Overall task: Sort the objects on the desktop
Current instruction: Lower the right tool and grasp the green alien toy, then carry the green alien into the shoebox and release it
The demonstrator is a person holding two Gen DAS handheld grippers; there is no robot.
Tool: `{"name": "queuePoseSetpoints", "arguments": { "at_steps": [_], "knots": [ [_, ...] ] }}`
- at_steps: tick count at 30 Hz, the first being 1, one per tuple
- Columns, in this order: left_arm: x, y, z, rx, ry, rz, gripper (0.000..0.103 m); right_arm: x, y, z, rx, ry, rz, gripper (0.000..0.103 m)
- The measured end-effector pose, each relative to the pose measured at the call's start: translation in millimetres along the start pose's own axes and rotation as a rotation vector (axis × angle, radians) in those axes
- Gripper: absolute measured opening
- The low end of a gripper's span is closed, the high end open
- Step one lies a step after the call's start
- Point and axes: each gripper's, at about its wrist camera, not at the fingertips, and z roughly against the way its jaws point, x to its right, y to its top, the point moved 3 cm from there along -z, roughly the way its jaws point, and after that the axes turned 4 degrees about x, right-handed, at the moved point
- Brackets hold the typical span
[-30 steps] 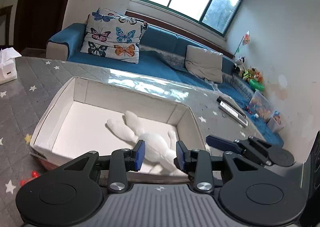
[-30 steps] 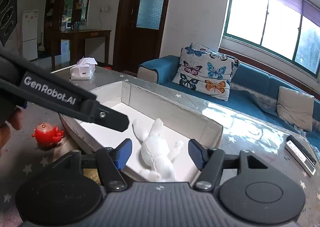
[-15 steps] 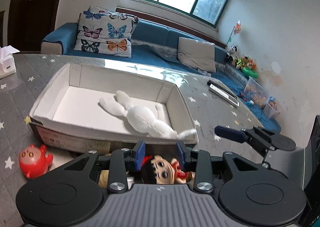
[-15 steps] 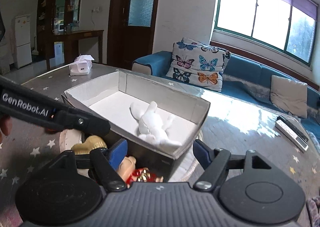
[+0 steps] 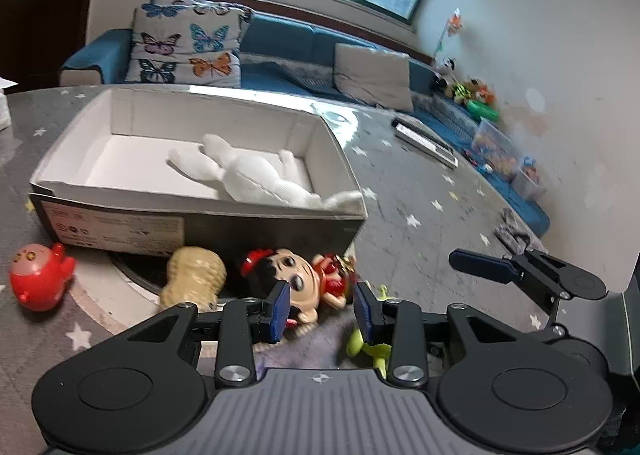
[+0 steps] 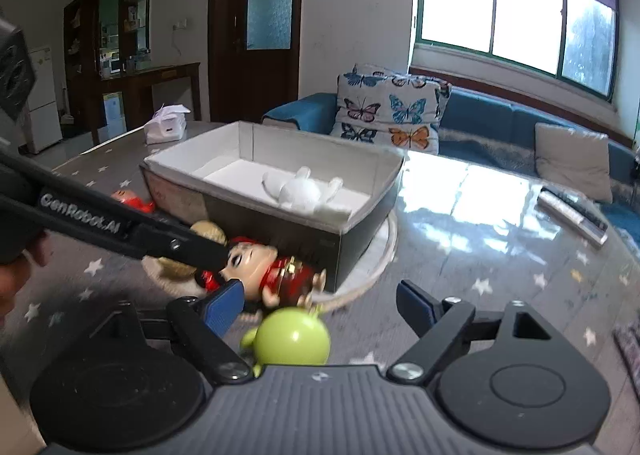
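A cardboard box [image 5: 200, 221] [image 6: 362, 215] with a white inside holds a white plush rabbit [image 5: 248, 175] [image 6: 302, 191]. In front of it on the table lie a red-dressed doll [image 5: 304, 279] [image 6: 256, 269], a tan peanut toy [image 5: 194, 275], a red round toy [image 5: 38, 279] and a green alien toy [image 6: 294, 337] [image 5: 366, 347]. My left gripper [image 5: 322, 311] is open and empty, its pads just above the doll. My right gripper [image 6: 320, 305] is open and empty, wide over the green toy.
A tissue box [image 6: 166, 127] stands at the table's far left. A silver remote-like bar [image 5: 424, 137] [image 6: 572, 215] lies at the far right. A sofa with a butterfly pillow [image 5: 186, 43] is behind the table. The left gripper's arm [image 6: 100, 219] crosses the right wrist view.
Both grippers have pulled back from over the box and dropped toward the toys in front of it. The doll, peanut and green toy have come into view. Both stay open.
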Motion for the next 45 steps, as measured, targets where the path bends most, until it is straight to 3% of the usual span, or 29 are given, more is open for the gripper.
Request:
{"name": "queuePoseSetpoints", "arguments": {
  "at_steps": [9, 14, 16, 23, 45],
  "knots": [
    [11, -12, -17, -0.068, -0.044, -0.013, 0.038, -7, -24, -9, -0.057, 0.041, -0.042, 0.084],
    [16, -11, -24, -0.092, -0.070, -0.008, 0.038, -6, -27, -18, -0.076, 0.061, -0.077, 0.075],
    [17, -11, -28, -0.099, -0.078, -0.006, 0.038, -6, -28, -21, -0.080, 0.071, -0.086, 0.066],
    [19, -9, -36, -0.113, -0.107, 0.012, 0.038, -2, -32, -28, -0.094, 0.075, -0.103, 0.061],
    [27, -17, -37, -0.169, -0.174, 0.008, 0.040, -11, -35, -25, -0.090, 0.063, -0.092, 0.057]
  ]
}}
